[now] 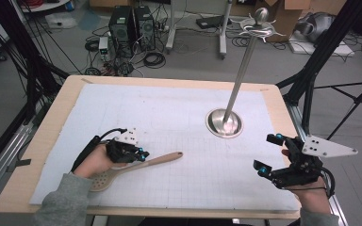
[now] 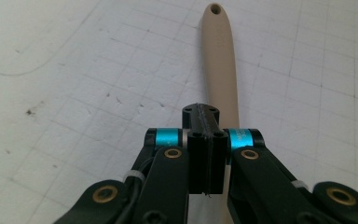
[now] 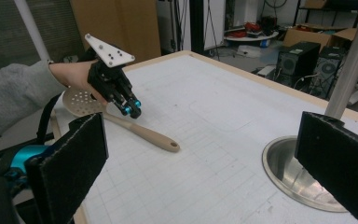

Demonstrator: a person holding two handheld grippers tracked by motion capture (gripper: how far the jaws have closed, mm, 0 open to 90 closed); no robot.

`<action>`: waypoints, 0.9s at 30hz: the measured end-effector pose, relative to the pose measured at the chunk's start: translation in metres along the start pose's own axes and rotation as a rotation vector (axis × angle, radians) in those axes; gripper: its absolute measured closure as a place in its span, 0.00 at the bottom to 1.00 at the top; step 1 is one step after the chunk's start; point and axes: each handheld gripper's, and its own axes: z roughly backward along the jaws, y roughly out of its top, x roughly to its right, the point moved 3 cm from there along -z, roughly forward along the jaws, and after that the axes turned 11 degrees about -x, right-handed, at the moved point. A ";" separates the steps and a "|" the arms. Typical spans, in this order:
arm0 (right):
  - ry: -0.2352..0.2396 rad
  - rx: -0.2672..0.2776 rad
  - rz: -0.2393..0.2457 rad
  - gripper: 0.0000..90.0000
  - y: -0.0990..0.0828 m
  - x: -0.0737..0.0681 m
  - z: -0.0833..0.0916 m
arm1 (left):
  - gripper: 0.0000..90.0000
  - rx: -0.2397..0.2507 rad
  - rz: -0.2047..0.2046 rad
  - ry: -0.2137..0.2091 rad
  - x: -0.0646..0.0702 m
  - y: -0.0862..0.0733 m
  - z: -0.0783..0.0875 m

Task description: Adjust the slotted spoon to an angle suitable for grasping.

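High view: your left tongs point(image 1: 142, 154) pinched the slotted spoon point(image 1: 136, 168) mid-handle, left of the hook stand point(image 1: 225, 123) on the table point(image 1: 179, 84).
Left gripper view: tongs point(image 2: 206, 140) pressed onto the spoon's handle.
Right gripper view: your right tongs point(image 3: 205, 163) stood spread, near the stand.

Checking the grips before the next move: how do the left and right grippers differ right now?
The left gripper is shut on the slotted spoon; the right gripper stands wide open, holding nothing. The left sits low over the mat; the right waits near the metal stand. Both have black jaws with blue bands.
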 end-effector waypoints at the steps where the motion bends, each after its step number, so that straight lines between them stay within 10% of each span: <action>1: 0.001 -0.003 0.001 0.02 0.000 0.000 0.000 | 1.00 0.003 0.002 0.008 -0.001 0.000 0.002; 10: 0.002 -0.005 -0.002 0.02 0.001 0.000 -0.002 | 0.88 0.023 0.007 0.019 0.005 0.005 0.015; 27: 0.031 -0.012 0.007 0.02 0.006 0.004 -0.018 | 0.35 0.039 -0.008 0.007 0.014 -0.004 0.027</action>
